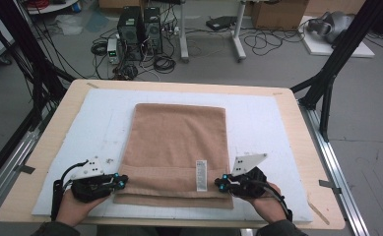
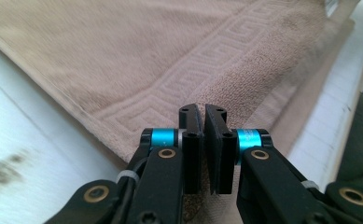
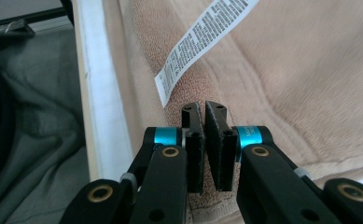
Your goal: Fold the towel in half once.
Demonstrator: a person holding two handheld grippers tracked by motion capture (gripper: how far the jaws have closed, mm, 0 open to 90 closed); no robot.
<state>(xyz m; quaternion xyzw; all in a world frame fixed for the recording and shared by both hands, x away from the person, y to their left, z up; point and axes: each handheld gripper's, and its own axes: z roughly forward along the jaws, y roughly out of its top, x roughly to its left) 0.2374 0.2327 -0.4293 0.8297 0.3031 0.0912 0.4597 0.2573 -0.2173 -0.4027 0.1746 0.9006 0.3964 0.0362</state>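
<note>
Your left gripper [image 1: 121,182] sat at the near left corner of the tan towel [image 1: 179,142], jaws drawn almost together; in the left gripper view [image 2: 203,122] towel cloth showed in the narrow slot between them, pinched at the hem. The towel's key-pattern border ran away from those jaws, up and to the right, and the white mat [image 1: 100,123] lay bare on their left.

Your right gripper [image 1: 220,184] mirrored it at the near right corner, jaws equally narrow and clamped on a fold of the same towel, as the right gripper view [image 3: 203,122] showed. Just ahead of those jaws and slightly left hung the white care label [image 3: 202,42], lying flat on the cloth with its free end pointing back toward the jaws. To the left of the gripper there, the mat's edge and the table's wooden rim [image 3: 91,154] ran past, with your grey garment [image 3: 34,140] beyond.

Between your two grippers the towel's near edge stretched across, folded in layers, and the rest of it lay flat on the mat, reaching away from both jaws toward the table's far side. Your hands [image 1: 73,206] gripped the tools from behind, close to the near table edge.
</note>
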